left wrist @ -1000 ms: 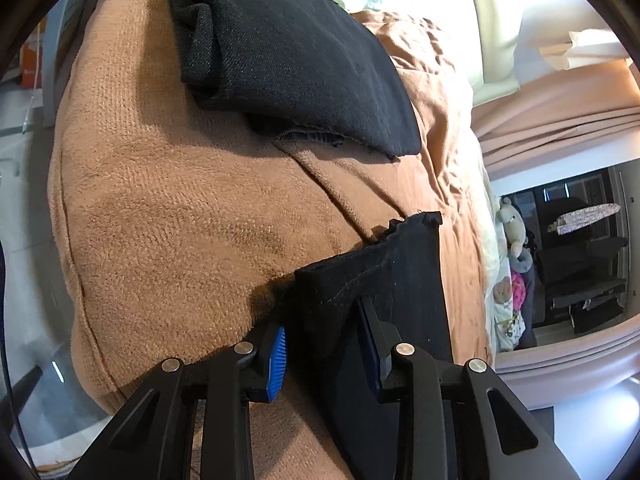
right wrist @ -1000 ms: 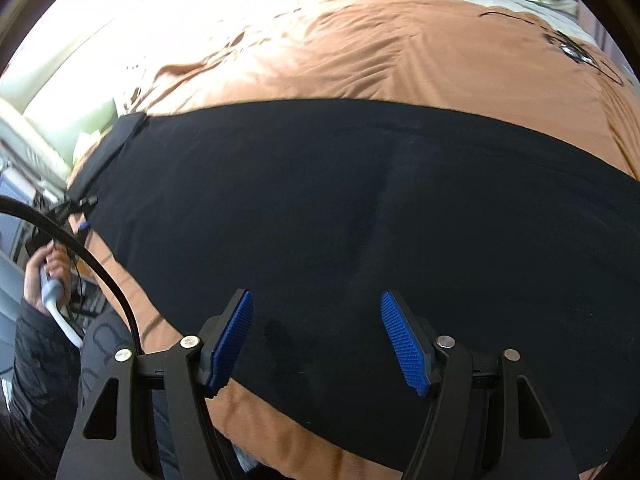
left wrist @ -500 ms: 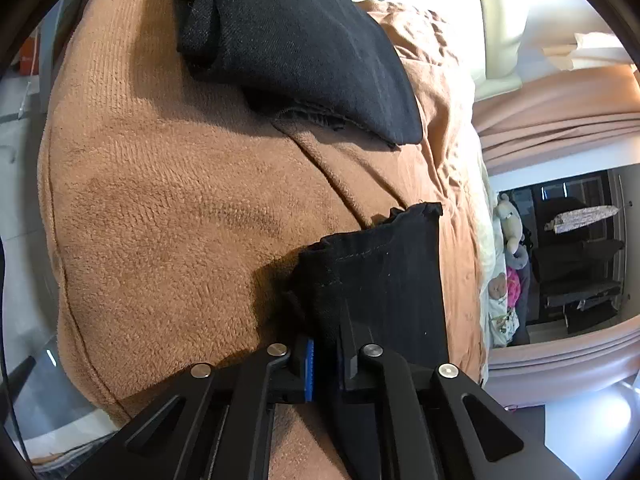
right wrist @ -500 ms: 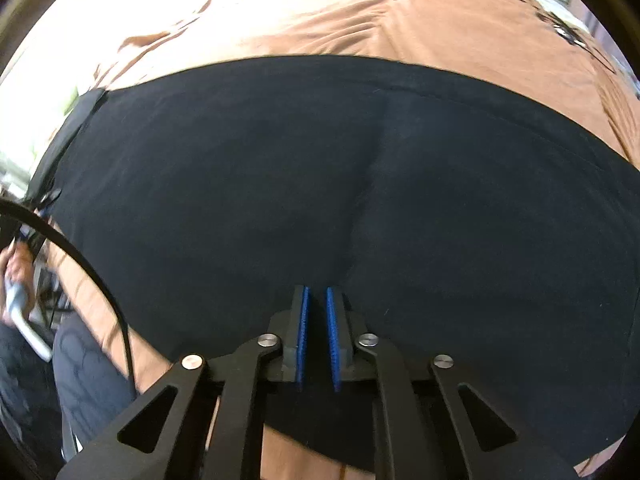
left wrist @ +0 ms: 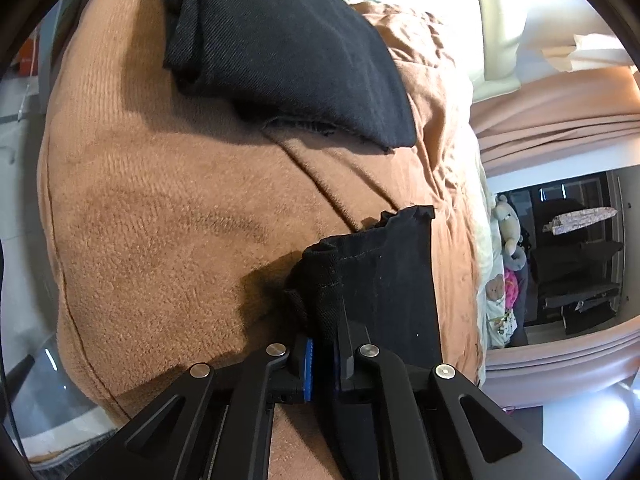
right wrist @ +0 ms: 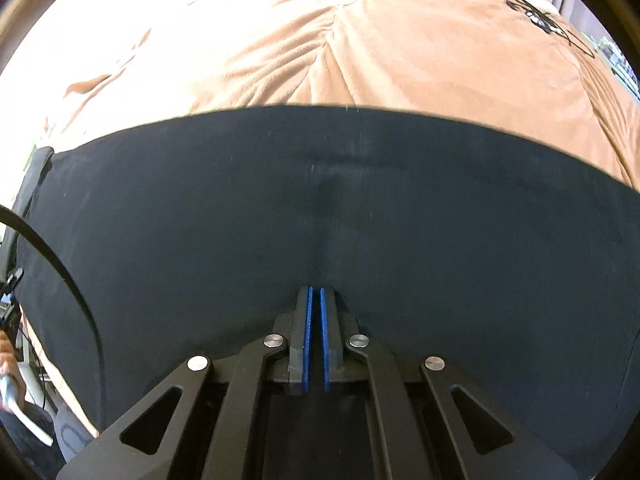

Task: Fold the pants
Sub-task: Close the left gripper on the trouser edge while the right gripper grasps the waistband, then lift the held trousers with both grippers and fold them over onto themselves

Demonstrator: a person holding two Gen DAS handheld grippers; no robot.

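Now clamped: left gripper (left wrist: 325,354) on pants (left wrist: 384,280) hem corner, right gripper (right wrist: 315,320) pinching mid-fabric (likely fold line), presumably for lifting across bed (left wrist: 160,220).

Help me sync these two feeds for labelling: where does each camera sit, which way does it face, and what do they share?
Left wrist: sits behind the left tool, looking along it over the brown blanket; the tool is shut on the black pants, folded dark clothes beyond.
Right wrist: sits behind the right tool, shut on the pants' broad middle; the person's hand shows lower left.
Shared: pants and blanket.
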